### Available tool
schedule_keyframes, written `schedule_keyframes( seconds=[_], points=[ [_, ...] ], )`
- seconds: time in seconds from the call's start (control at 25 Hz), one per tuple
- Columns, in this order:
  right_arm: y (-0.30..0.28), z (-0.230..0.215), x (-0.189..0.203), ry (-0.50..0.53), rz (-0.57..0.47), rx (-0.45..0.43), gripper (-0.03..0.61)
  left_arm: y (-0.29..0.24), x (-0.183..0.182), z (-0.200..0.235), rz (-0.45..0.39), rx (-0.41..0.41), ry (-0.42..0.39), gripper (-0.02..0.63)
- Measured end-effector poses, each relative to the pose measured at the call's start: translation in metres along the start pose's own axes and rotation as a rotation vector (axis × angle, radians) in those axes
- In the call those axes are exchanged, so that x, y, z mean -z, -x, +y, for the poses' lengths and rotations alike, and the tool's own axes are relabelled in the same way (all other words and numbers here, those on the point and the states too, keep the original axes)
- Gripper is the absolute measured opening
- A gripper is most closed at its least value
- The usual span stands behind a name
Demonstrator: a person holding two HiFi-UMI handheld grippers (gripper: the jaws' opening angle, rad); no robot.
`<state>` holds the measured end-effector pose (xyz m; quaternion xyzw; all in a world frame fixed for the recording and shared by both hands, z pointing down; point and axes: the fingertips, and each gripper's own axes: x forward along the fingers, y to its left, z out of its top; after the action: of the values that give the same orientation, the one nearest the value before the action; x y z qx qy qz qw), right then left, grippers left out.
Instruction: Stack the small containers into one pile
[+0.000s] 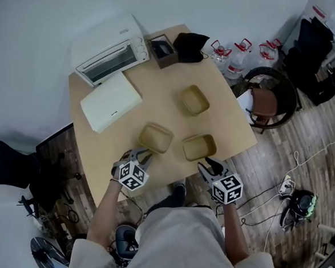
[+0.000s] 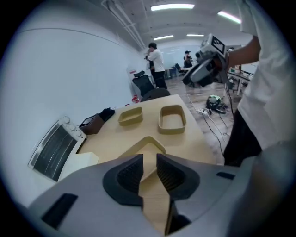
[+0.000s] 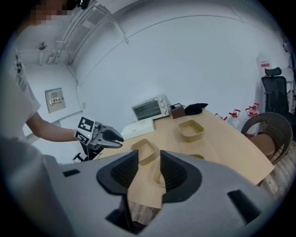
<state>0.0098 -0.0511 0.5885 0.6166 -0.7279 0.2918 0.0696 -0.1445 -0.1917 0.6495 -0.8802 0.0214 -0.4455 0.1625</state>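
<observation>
Pale wooden table [image 1: 160,81], three small containers laid apart on it, near-left container [image 1: 155,138], near-right container [image 1: 199,147], far container [image 1: 194,100], toaster oven [image 1: 111,55] parked behind, plank floor [image 1: 304,140] strewn with cables [image 1: 266,195], left gripper [image 1: 145,154] and right gripper [image 1: 210,165] held released, empty.

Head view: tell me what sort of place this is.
Probably an office or lab workroom: a toaster oven on a plain wooden table, water jugs and loose cables on the floor, and an office chair under strip lights in the left gripper view.
</observation>
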Motion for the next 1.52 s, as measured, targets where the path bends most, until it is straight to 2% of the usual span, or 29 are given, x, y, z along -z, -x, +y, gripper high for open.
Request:
schedule_keyframes(
  seconds=[0.24,0.48,0.6,0.84,1.04,1.2,1.52],
  points=[
    [-0.02,-0.004,-0.006,-0.03,-0.001,0.02,0.153,-0.038,0.028,-0.01,0.088,0.193,-0.279,0.084],
    [-0.038,0.01,-0.007,-0.033,0.008,-0.004,0.153,-0.063,0.054,-0.018,0.187,0.298,-0.6,0.084],
    [-0.036,0.016,-0.009,-0.05,0.003,-0.009,0.152,-0.075,0.06,-0.025,0.228,0.358,-0.69,0.084],
    [-0.047,0.027,-0.012,-0.051,0.008,-0.02,0.152,-0.088,0.073,-0.021,0.24,0.399,-0.715,0.065],
    [-0.049,0.027,-0.012,-0.041,0.022,-0.027,0.152,-0.093,0.069,-0.02,0.226,0.374,-0.728,0.02],
    [-0.054,0.031,-0.009,-0.034,0.045,-0.05,0.152,-0.092,0.064,-0.018,0.248,0.331,-0.661,0.014],
    [-0.063,0.031,-0.013,-0.01,0.048,-0.087,0.14,-0.094,0.052,-0.013,0.311,0.208,-0.464,0.009]
  ],
)
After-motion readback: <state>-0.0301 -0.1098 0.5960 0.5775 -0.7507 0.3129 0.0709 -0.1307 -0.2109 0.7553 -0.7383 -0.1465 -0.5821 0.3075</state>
